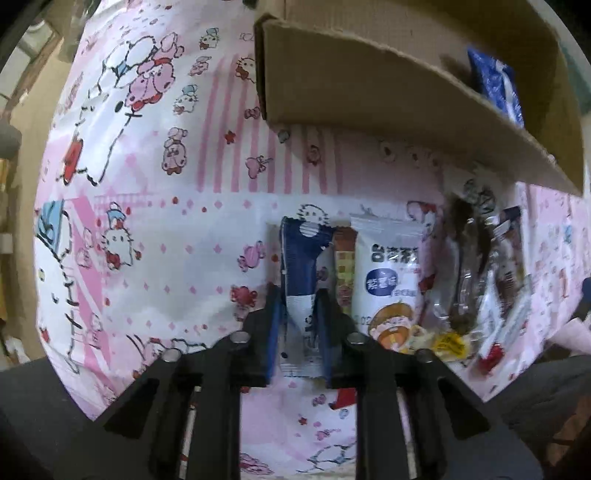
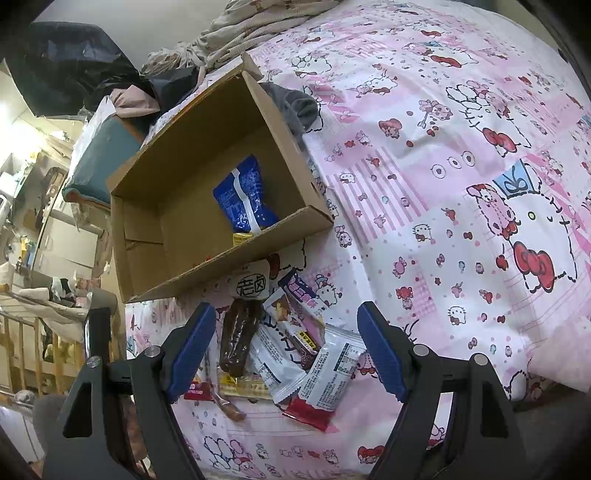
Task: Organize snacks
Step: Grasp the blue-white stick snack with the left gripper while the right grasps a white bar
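Note:
My left gripper [image 1: 298, 295] points down at the bed and is shut on a blue-and-white snack packet [image 1: 297, 258], which is pinched between its blue pads. Beside it lie a thin orange bar [image 1: 343, 266], a white packet [image 1: 388, 273] and a clear pack of brown sausage [image 1: 465, 266]. My right gripper [image 2: 285, 310] hangs open over the same pile, with the sausage pack [image 2: 238, 336] and the white packets [image 2: 328, 373] below its fingers, untouched. An open cardboard box [image 2: 229, 266] behind the pile holds a blue bag [image 2: 243, 195]. The box [image 1: 332, 74] also shows in the left wrist view.
Everything rests on a pink cartoon-print bedsheet [image 2: 443, 184], which spreads wide to the right of the box. A grey cloth [image 2: 299, 107] and heaped clothes [image 2: 229, 33] lie behind the box. A teal cushion [image 2: 99, 158] and room clutter are off the bed's left edge.

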### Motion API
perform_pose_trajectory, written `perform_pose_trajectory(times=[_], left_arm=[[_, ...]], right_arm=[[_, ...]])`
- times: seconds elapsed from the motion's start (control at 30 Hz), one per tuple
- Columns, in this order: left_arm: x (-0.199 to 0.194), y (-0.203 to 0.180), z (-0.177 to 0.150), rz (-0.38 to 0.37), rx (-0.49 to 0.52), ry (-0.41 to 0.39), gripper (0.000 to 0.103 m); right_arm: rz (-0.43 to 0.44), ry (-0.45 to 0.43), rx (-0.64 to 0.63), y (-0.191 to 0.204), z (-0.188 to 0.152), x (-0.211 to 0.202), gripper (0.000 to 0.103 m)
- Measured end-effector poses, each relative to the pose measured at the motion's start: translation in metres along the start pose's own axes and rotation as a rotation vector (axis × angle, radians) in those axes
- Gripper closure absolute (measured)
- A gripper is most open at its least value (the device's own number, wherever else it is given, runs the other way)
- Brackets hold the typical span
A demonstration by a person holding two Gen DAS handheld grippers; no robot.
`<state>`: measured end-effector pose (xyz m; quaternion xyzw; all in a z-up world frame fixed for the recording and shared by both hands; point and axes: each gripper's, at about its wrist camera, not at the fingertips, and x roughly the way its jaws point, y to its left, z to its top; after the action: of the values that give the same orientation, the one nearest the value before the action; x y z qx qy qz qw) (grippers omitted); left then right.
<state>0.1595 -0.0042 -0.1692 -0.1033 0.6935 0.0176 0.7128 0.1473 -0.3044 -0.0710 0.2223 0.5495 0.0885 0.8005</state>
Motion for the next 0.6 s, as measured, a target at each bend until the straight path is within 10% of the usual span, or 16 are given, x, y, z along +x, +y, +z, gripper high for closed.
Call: perform_pose_trajectory(times=[0.2, 0.4, 0.6], left_arm=[[-0.020, 0.002, 0.001, 0.000, -0.009, -0.050, 0.090], [-0.048, 0.015, 0.002, -0.022, -0.060, -0.112, 0.090], [-0.061, 0.016, -0.006, -0.058, -0.055, -0.140, 0.090]], right_arm=[[0.060, 0.057, 0.104, -0.017, -0.002, 0.007, 0.022], [-0.025, 0.241, 0.170, -0.031, -0.017, 0.042, 0.043], [-0.114, 0.345, 0.143, -0.026, -0.032, 0.073, 0.044]])
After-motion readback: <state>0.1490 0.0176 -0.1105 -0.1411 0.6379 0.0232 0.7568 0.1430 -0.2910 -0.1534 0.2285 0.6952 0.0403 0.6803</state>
